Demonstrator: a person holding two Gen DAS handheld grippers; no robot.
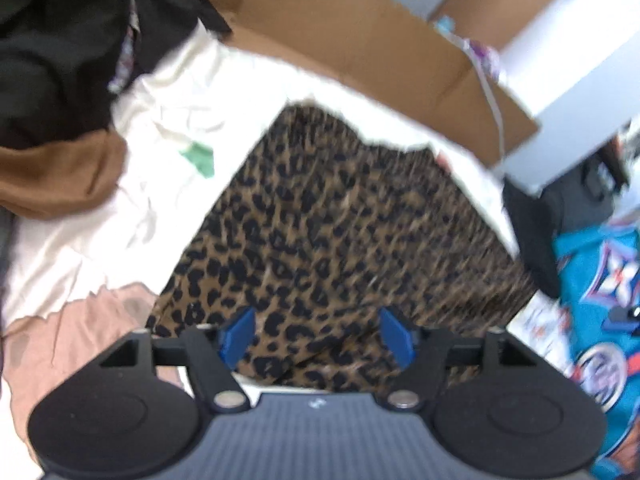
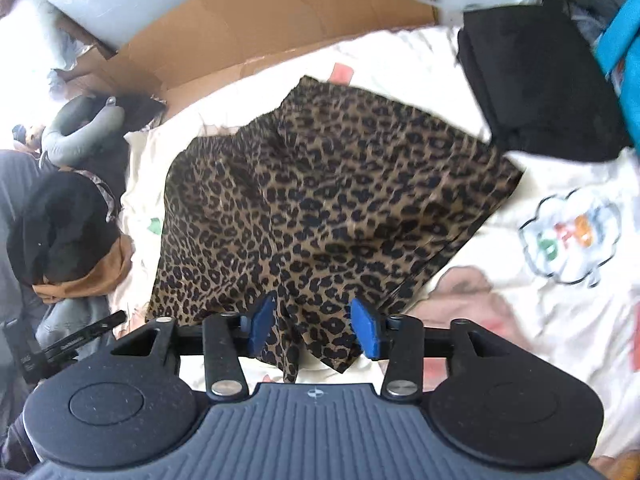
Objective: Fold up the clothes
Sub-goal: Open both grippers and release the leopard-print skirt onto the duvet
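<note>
I hold both grippers, left [image 1: 316, 334] and right [image 2: 312, 330], jaws apart (gripping nothing) at the skirt's [image 2: 320, 200] six-o'clock hem; ready to pinch and fold.

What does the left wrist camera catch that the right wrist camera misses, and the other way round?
Only the left wrist view shows a teal printed garment at the right edge. Only the right wrist view shows a grey neck pillow and a cloud-shaped print on the white bedding. Both show the leopard-print garment spread on the bed, cardboard behind it, a black and brown clothes pile, and each gripper's blue jaws open over the garment's near edge.
</note>
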